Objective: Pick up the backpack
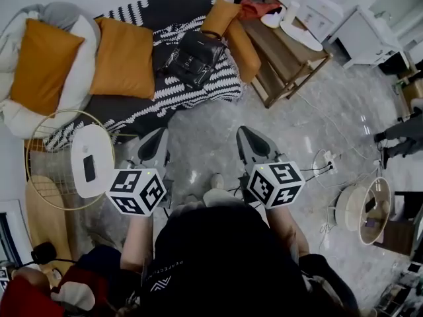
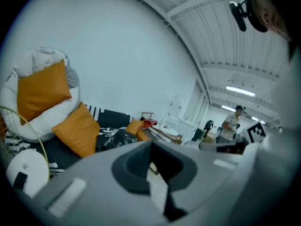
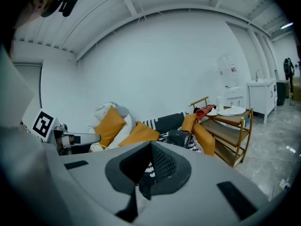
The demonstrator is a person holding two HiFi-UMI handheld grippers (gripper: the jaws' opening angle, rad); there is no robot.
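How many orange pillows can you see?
4. One pillow leans on the white cushion at the far left. One is just beside it. Two more sit right of the black backpack. Others could be hidden.

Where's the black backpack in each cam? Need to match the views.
Head view: backpack top centre, lying on the patterned blanket.
Left gripper view: backpack small and dark, left of centre, below mid-height.
Right gripper view: backpack right of centre, below mid-height.
Shared landmark: the orange cushion just right of it in all three views.
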